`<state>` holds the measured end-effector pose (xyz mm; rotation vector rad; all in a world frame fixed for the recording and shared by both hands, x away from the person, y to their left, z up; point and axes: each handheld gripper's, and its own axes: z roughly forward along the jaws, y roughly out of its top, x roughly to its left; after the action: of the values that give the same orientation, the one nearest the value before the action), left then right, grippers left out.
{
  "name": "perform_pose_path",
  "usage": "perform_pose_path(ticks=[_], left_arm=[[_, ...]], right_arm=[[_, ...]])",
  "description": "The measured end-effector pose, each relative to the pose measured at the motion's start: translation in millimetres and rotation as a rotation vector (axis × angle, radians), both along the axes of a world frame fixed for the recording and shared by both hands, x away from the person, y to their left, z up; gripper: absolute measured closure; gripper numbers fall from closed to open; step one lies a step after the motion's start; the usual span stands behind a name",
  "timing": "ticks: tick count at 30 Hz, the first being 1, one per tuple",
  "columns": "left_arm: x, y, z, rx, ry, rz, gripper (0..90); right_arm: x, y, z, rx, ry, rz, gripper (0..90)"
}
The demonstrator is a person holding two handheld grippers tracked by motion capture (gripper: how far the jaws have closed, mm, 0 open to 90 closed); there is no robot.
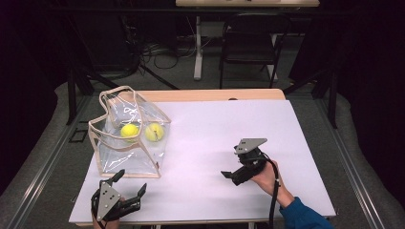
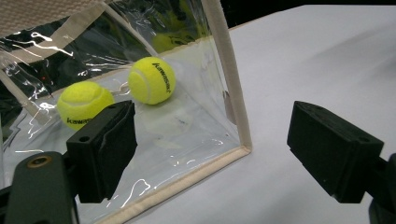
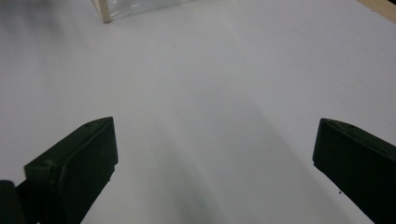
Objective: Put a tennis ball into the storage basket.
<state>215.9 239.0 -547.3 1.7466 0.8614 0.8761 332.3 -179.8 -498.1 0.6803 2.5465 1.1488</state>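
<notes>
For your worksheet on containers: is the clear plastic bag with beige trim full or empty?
Neither: the clear plastic bag with beige trim holds two yellow tennis balls, with much space left.

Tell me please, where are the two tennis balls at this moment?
In the high view, both tennis balls lie side by side inside the clear bag on the table's left part, beyond the open left gripper.
</notes>
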Motion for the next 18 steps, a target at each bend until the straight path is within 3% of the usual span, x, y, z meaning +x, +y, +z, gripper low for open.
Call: perform_pose_path(ticks=[18], left_arm=[[-0.5,0.6,-0.3,0.003,0.000,0.004,16.0]], right_arm=[[-21.3,-35.5,-30.7,0.035,0.013,-0.082,0.0]])
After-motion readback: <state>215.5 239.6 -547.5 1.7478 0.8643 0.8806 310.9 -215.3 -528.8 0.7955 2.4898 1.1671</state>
